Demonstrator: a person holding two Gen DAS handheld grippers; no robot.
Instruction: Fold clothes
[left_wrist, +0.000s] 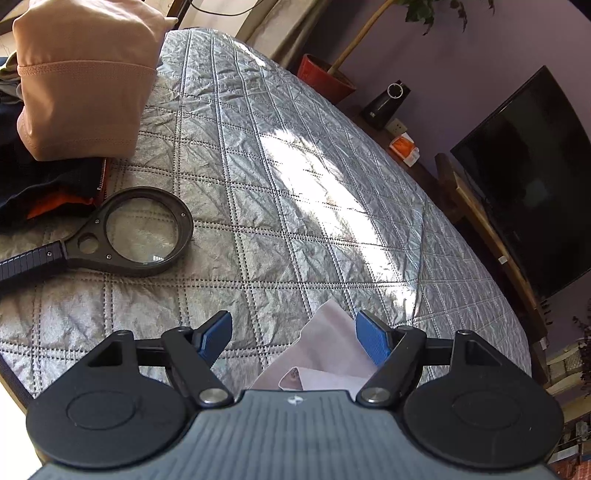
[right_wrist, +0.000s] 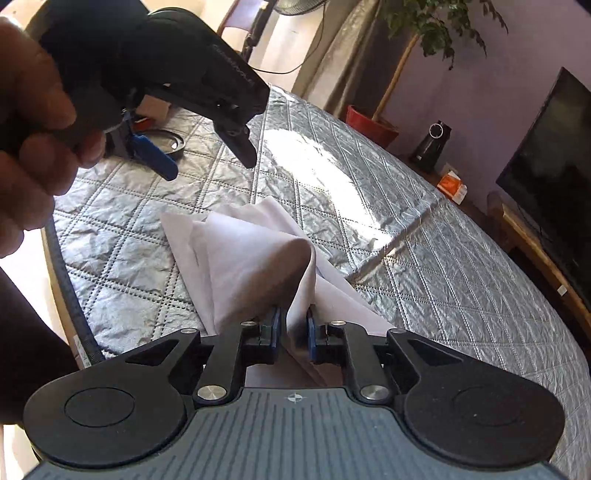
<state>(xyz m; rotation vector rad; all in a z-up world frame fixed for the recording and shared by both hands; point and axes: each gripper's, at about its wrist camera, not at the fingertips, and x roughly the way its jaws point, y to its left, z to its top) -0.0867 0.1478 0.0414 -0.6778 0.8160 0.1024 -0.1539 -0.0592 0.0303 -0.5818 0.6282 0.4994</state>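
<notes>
A pale white cloth (right_wrist: 251, 251) lies partly folded on the silver quilted table cover (right_wrist: 424, 280). One fold of it rises off the cover into my right gripper (right_wrist: 293, 317), whose blue pads are shut on it. My left gripper (left_wrist: 294, 317) stands open just above the cover, and a corner of the same cloth (left_wrist: 325, 347) lies below and between its fingers without touching the pads. In the right wrist view the left gripper (right_wrist: 208, 166) hovers beyond the cloth at the upper left, held by a person's hand (right_wrist: 33, 129).
A peach garment (left_wrist: 85, 81) sits on a pile of dark clothes (left_wrist: 48, 184) at the far left. A magnifying glass (left_wrist: 144, 229) lies beside them. Past the table's right edge are a red plant pot (left_wrist: 325, 77), a wooden stand and a television (left_wrist: 535, 177).
</notes>
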